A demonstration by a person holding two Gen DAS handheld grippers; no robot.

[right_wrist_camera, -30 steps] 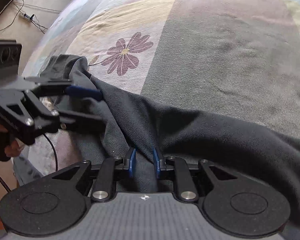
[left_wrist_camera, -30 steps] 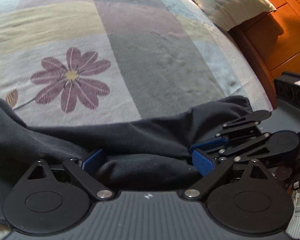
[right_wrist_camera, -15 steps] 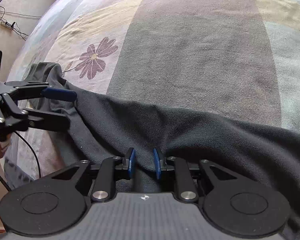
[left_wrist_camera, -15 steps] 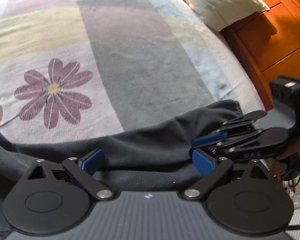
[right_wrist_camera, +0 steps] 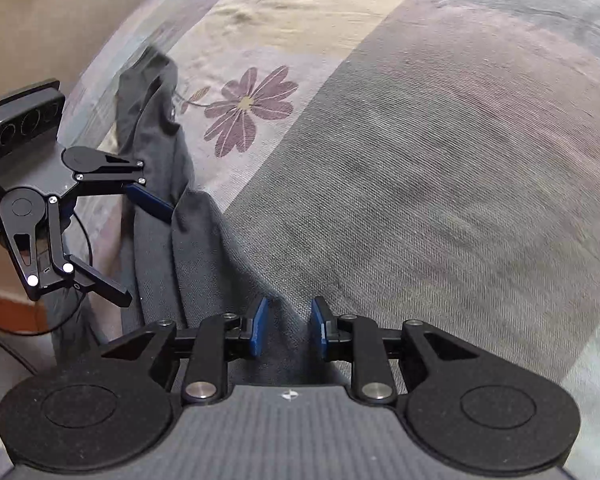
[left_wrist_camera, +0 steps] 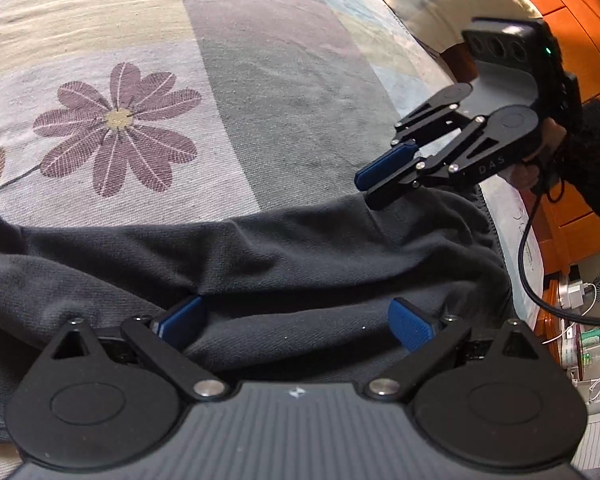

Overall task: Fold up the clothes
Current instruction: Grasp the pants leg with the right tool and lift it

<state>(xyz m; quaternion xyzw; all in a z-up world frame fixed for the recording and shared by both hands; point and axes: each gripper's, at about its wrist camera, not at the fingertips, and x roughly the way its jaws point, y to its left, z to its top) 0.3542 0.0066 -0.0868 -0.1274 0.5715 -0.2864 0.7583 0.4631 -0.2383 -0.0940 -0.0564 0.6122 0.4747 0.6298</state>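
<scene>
The dark garment (left_wrist_camera: 300, 256) lies bunched along the near edge of the bed (left_wrist_camera: 260, 80). The left gripper (left_wrist_camera: 296, 322) has its jaws wide apart over the cloth. The right gripper (right_wrist_camera: 286, 328), jaws just opening and narrowly parted, hovers free above the garment's end

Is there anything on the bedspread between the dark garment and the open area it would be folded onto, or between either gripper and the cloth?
Nothing visible. The bedspread beyond the dark garment is bare apart from its printed flower. The left gripper sits open over the cloth; the right gripper, jaws just opening, has cloth between its pads.
</scene>
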